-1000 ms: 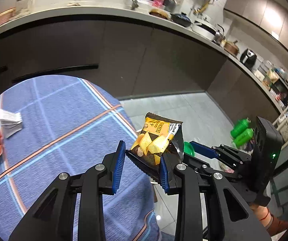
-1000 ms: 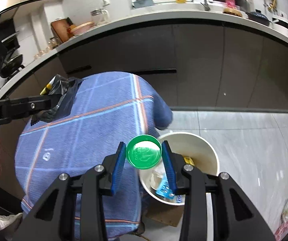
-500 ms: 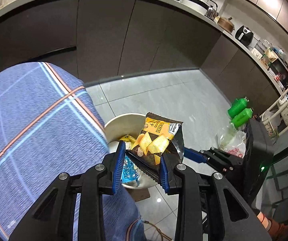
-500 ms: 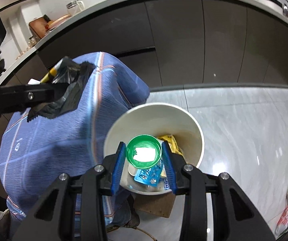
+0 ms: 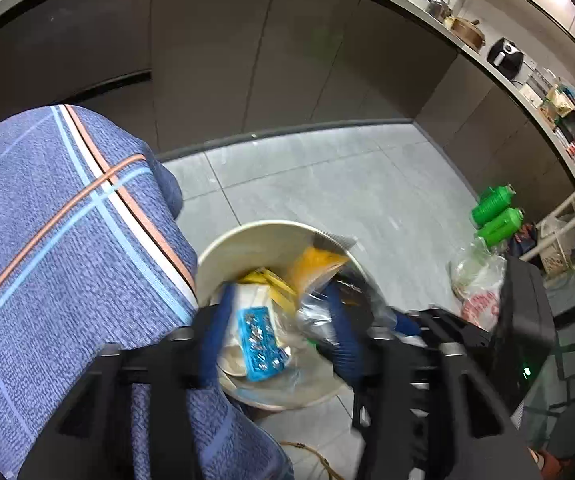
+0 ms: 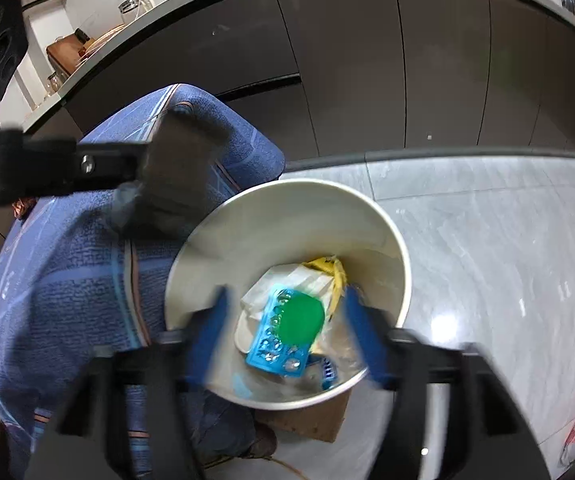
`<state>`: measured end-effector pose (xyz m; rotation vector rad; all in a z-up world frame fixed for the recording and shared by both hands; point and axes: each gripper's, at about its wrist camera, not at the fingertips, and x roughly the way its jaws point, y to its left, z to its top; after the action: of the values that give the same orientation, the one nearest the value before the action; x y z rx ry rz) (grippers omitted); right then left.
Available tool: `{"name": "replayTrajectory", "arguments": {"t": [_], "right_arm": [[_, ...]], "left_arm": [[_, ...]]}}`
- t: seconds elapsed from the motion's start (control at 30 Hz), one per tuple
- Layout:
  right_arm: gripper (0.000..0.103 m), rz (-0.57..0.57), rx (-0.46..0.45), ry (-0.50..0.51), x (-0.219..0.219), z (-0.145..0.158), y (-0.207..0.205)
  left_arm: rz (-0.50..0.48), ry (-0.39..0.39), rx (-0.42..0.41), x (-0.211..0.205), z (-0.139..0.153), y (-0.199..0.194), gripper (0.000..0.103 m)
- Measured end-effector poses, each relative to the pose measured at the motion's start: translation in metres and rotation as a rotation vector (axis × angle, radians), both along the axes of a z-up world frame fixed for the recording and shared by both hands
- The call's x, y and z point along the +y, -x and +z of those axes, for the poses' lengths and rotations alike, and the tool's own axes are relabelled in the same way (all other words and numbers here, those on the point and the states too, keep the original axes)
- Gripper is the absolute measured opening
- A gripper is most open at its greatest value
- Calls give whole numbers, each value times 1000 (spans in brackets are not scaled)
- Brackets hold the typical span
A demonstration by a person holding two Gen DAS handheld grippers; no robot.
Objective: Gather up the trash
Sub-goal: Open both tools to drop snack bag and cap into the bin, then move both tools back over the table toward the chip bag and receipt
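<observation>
A white bin [image 5: 243, 236] stands on the floor beside the cloth-covered table [image 5: 67, 240]. My left gripper [image 5: 279, 340] hangs over the bin with its jaws opening. The orange and black snack bag [image 5: 319, 268] is blurred and slipping loose beside the right-hand finger, over the bin's mouth. In the right wrist view my right gripper [image 6: 287, 336] is also over the bin [image 6: 287, 192], jaws opening. The green lid [image 6: 301, 318] is free of its pads and lies blurred above a blue blister pack [image 6: 273, 344] inside. The bag [image 6: 175, 176] shows as a dark blur at the left gripper's tips.
The bin holds yellow and white wrappers [image 6: 327, 276] and sits on a piece of cardboard [image 6: 311, 420]. Two green bottles [image 5: 495, 216] and a plastic bag [image 5: 479, 284] lie on the grey tile floor at the right. Dark kitchen cabinets [image 5: 247, 60] run behind.
Both grippers came down over the bin and their jaws spread. The green lid dropped out of the right gripper into the bin. The snack bag came loose from the left gripper.
</observation>
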<state>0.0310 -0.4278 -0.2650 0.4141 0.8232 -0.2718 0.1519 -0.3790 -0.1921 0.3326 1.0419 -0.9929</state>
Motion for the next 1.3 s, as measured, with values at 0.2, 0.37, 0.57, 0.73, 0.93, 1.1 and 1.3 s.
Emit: {"name": "replayTrajectory", "arguments": {"t": [0.2,0.37,0.57,0.73,0.93,1.1,1.3], "right_arm": [[95,6,-11,38,0,1,3],[100,-9,-21,32,-2,1,3],[100,3,-25,31,4,5,8],[100,19,-31,38,9,15,8],[100,52,-44,45,23,34,1],[100,95,-69,59,40,55,-8],[100,158,-84,45,64,76,-26]], "left_arm": [[68,50,-90,6,12,-2,94],[106,49,-75,15,10,-4,94],[132,55,-67,29,13,-10,94],[146,71,-84,46,23,-9,94],[196,93,-87,79,39,-15,94],[237,82,-87,114,49,-20,94],[301,76,-147,174,66,-23,94]]}}
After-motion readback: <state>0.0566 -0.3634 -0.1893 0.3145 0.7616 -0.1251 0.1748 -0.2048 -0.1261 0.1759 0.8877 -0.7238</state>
